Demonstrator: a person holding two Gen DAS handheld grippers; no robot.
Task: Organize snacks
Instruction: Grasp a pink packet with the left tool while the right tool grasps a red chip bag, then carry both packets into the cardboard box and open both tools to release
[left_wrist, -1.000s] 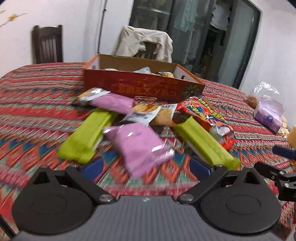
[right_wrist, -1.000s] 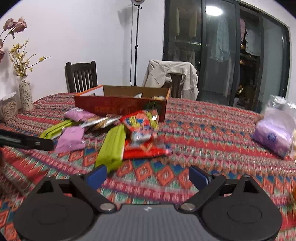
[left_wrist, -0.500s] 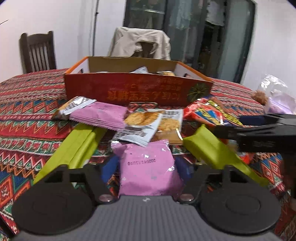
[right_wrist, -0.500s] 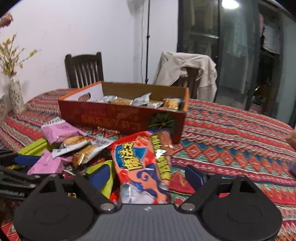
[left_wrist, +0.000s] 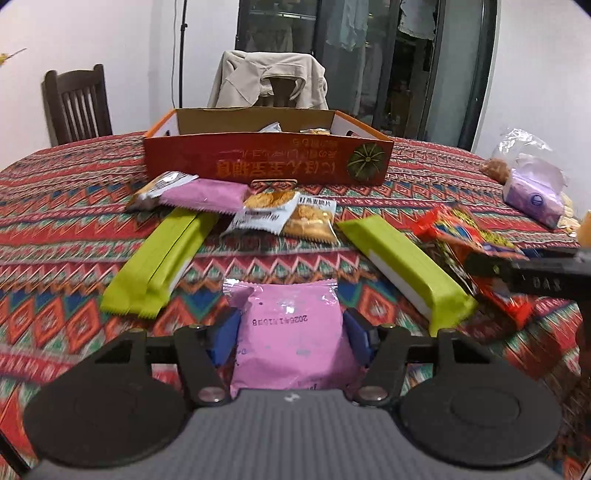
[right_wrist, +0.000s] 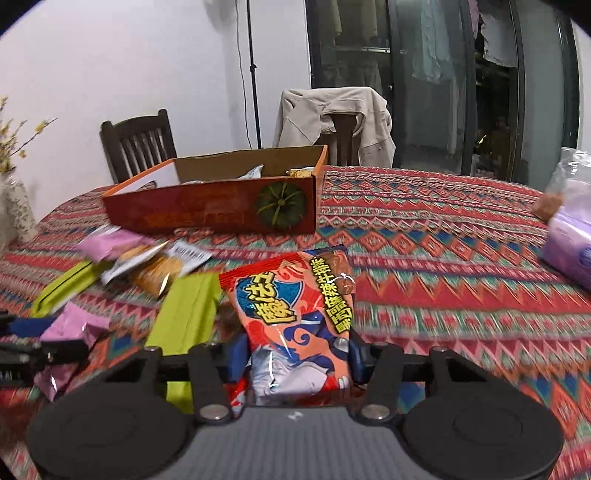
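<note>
The bench is draped in a red zigzag-patterned cloth. On it are set an open orange cardboard box, two green wafer packs, cracker packets and a purple tissue pack.

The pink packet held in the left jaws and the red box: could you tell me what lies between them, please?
In the left wrist view, bare tablecloth, then two overlapping cracker packets, lie between the pink packet and the red box.

Pink pkt, red pkt, both gripped
</note>
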